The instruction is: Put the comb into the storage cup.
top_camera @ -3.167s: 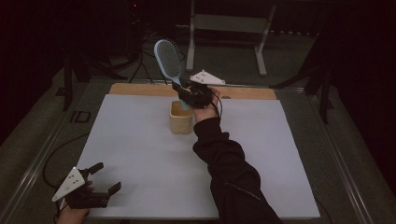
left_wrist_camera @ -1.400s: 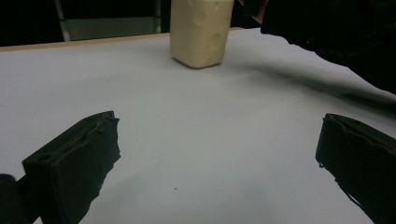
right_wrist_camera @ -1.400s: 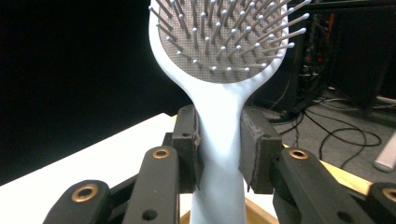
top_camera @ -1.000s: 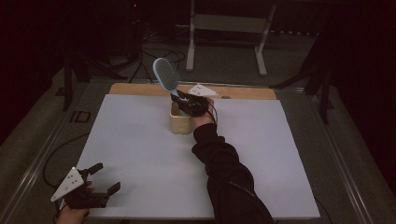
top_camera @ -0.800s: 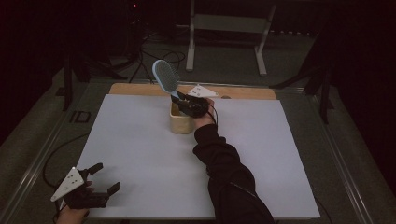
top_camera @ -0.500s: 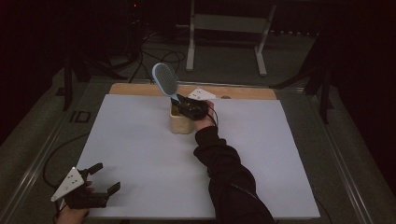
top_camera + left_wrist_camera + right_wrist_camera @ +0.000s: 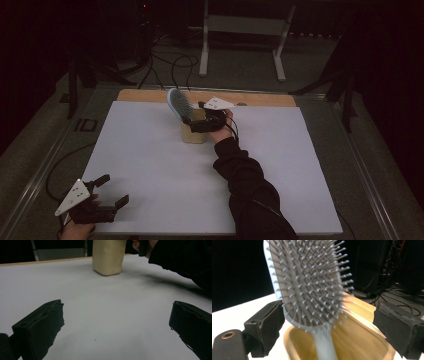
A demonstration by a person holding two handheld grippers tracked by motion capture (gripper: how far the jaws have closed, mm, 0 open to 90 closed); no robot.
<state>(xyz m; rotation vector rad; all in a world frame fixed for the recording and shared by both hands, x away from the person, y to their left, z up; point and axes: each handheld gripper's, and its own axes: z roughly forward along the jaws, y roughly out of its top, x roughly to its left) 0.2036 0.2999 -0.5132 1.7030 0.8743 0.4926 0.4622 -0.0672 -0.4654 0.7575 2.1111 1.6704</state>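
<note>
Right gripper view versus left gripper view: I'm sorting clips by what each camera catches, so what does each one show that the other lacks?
The right gripper view has the hairbrush, bristles facing the camera, its handle standing in the cream holder, between the open jaws of the right hand-held gripper, which have just been opening. The left gripper view has the left hand-held gripper open over bare white table, and a dark sleeve. Both views show the holder and the white tabletop.

Pale blue hairbrush, cream holder, white table, black grippers
</note>
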